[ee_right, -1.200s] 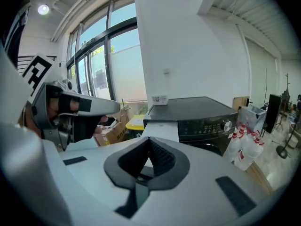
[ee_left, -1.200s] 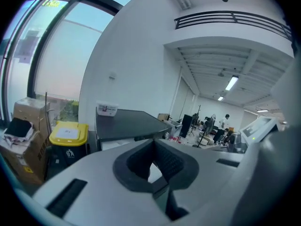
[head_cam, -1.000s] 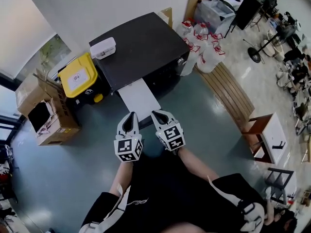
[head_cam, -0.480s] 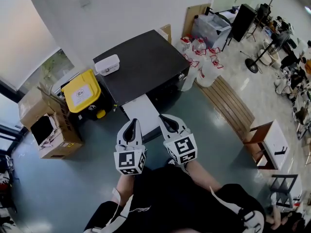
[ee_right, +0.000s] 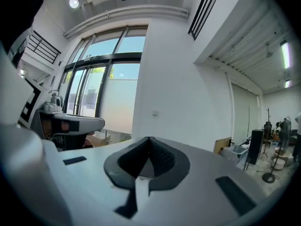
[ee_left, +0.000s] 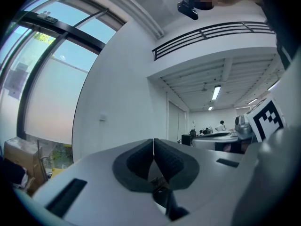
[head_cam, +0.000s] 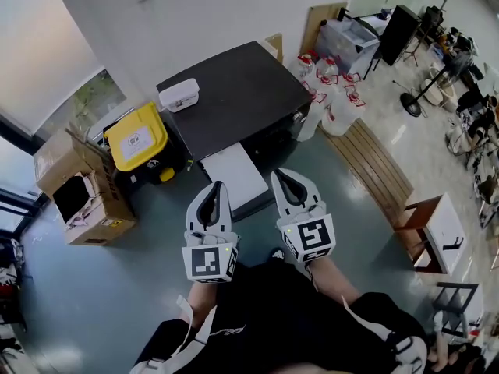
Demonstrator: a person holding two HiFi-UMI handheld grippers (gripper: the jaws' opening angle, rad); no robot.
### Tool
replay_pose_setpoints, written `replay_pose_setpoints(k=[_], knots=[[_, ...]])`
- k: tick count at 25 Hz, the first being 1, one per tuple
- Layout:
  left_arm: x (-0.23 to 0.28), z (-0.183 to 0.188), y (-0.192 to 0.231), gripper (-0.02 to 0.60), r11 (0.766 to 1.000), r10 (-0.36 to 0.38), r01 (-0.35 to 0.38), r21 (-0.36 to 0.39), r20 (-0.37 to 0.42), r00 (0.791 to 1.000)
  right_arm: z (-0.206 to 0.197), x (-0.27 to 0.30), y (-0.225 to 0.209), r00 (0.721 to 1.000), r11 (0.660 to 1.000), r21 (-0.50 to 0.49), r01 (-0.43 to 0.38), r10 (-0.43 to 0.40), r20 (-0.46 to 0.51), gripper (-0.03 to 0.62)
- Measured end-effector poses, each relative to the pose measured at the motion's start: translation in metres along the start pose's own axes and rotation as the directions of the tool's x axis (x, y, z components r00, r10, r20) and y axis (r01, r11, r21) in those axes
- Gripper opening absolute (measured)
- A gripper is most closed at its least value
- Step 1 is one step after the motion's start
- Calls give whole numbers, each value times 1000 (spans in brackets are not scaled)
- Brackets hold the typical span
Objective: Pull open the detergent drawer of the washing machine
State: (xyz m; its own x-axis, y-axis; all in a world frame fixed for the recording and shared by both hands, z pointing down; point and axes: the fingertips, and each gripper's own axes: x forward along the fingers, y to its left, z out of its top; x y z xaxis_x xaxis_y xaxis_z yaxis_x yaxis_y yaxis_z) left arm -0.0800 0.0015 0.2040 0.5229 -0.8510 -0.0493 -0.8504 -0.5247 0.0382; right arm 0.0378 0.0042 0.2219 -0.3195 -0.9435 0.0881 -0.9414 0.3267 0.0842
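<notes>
The washing machine [head_cam: 234, 92] is seen from above as a black-topped box against the white wall. A white panel [head_cam: 230, 174] juts from its front at floor side; I cannot tell whether it is the drawer. My left gripper [head_cam: 213, 188] and right gripper [head_cam: 282, 178] are held side by side in front of the person's body, short of the machine and touching nothing. In the left gripper view the left gripper [ee_left: 154, 141] has its pads pressed together with nothing between them. The right gripper [ee_right: 149, 139] looks the same in its own view. Both point level at the wall.
A white box [head_cam: 178, 95] lies on the machine's top. A yellow-lidded bin [head_cam: 136, 137] and cardboard boxes [head_cam: 74, 189] stand to its left. Water jugs [head_cam: 331, 92], a wooden bench [head_cam: 374, 158] and a small white table [head_cam: 433, 224] are on the right.
Both grippers have risen toward the head camera and look larger. They stayed shut and side by side. The machine has slid a little up in the picture.
</notes>
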Motion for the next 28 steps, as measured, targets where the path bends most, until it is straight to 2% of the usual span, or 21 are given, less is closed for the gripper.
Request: replay_pose_setpoints(k=[11, 15, 19, 28], knots=[[-9, 10, -4, 23, 1000, -4, 4, -3, 16, 1000, 9, -5, 11, 999, 999, -20, -28, 28, 23, 9], [-13, 7, 0, 21, 999, 28, -28, 22, -2, 1000, 8, -7, 13, 999, 999, -16, -33, 33, 20, 9], [-15, 7, 2, 21, 999, 33, -33, -1, 13, 999, 9, -7, 16, 999, 999, -19, -44, 44, 19, 9], [-18, 11, 1, 21, 1000, 29, -29, -3, 27, 999, 16, -7, 19, 998, 998, -33, -47, 48, 34, 9]])
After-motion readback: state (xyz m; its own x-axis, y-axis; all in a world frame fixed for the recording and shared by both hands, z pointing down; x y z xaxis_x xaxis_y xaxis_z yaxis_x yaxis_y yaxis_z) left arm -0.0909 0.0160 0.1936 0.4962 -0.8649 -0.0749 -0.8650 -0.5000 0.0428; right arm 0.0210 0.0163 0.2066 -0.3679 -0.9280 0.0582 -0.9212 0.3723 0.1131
